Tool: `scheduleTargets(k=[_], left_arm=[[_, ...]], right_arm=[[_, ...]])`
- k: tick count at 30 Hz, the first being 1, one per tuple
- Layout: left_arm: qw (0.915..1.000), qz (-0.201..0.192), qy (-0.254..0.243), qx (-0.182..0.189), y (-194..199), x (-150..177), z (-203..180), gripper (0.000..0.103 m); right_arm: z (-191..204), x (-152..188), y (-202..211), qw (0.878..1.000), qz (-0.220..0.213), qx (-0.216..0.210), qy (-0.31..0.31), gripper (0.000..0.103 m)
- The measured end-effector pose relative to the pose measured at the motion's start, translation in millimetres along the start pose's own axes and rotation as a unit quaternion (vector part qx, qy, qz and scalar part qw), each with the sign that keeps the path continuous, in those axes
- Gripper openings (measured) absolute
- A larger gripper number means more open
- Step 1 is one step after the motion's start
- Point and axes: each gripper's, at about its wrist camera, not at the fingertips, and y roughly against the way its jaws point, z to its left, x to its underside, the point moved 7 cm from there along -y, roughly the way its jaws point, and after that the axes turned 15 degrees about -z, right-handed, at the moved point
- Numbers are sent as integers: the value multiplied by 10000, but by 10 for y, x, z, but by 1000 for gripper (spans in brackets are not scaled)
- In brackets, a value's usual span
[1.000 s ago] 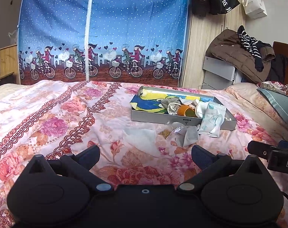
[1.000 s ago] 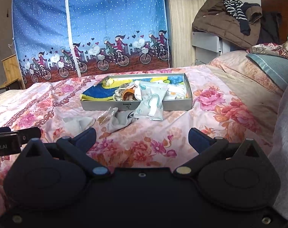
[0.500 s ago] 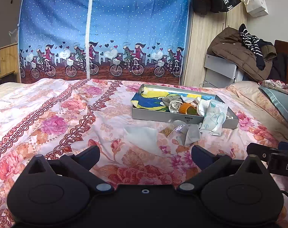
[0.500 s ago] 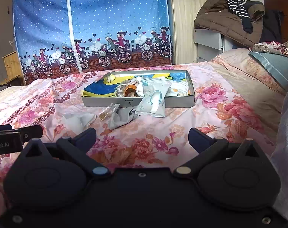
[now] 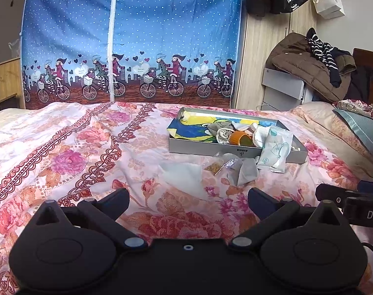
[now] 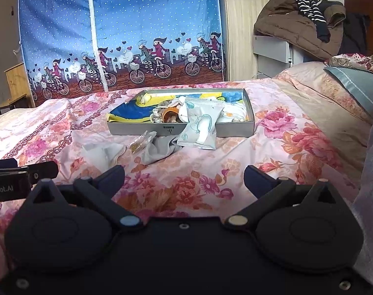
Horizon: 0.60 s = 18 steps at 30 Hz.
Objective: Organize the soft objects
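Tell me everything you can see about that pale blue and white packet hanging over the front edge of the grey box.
The packet is a soft, sealed pouch, white to pale blue with teal line drawings, plastic-looking and slightly puffed. It lies tilted: its top rests on the front wall of the grey box, its lower end on the floral bedspread. Its left edge sits beside the grey cloth; whether they touch is unclear. Neither gripper touches it.
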Motion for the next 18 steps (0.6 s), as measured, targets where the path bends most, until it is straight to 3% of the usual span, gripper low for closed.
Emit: scheduleTargets(k=[18], left_arm=[[10000, 19, -9, -6, -4, 5, -9, 102]], right_arm=[[27, 19, 1, 10000, 25, -14, -11, 103]])
